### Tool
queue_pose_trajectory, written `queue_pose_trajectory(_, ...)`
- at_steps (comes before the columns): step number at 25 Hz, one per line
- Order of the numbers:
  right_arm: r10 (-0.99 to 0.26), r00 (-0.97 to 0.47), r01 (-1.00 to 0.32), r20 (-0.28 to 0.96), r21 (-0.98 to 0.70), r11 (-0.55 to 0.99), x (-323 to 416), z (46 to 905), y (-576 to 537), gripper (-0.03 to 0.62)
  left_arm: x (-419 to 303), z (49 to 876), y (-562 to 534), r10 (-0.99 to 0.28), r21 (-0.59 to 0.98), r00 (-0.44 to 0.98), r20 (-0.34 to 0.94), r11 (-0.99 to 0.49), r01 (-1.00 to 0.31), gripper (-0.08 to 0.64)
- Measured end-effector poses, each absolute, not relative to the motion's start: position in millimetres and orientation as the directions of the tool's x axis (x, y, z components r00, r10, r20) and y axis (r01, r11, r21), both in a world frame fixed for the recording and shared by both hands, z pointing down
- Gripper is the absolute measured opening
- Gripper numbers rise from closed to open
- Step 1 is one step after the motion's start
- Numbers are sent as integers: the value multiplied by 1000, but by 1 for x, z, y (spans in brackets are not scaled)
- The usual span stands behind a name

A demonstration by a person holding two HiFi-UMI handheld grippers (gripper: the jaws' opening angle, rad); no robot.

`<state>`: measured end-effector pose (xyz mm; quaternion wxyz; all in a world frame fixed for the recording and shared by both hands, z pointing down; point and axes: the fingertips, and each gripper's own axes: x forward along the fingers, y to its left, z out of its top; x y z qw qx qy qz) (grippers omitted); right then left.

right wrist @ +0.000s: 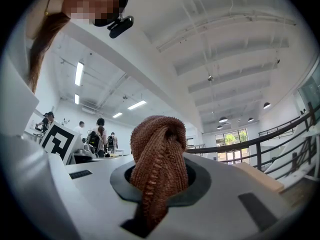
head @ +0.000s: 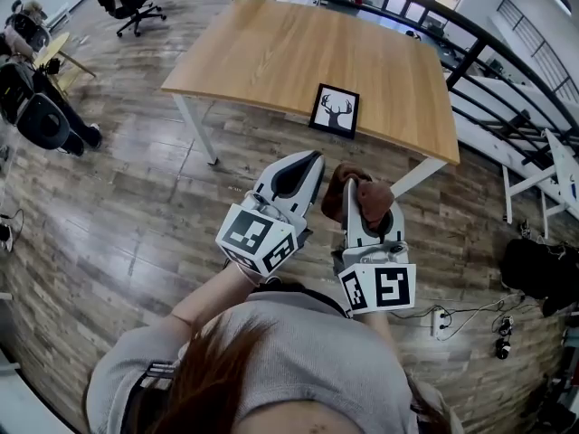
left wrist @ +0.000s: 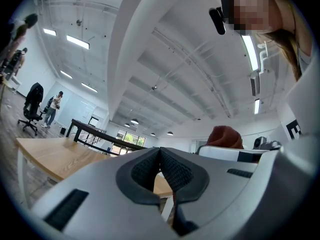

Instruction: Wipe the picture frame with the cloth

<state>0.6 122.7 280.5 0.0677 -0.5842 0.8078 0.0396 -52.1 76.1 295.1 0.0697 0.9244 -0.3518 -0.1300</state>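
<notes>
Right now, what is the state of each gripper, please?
Left gripper: closed, holding nothing.
Right gripper: closed on the brown cloth.

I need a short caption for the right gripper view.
Right claw shut on a brown knitted cloth, ceiling lights above.

No legible text, brands or numbers in any view. Only coded square markers on the left cube (head: 258, 240) and right cube (head: 378, 287), lower centre of head view. Picture frame (head: 335, 110): deer silhouette, no lettering.
</notes>
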Motion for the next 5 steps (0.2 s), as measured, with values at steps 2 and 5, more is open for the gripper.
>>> queue_pose_trajectory(2,-938,-309,-949,-154,-15,315,-1,281,122,74,-53,296,76,-666,228,722,-190,-745,-627,8)
queue_pose_trajectory(5,-937,-313,-948,-158,-12,319,-4,279,120,74,-56,294,76,-658,244,727,-197,-751,-614,8)
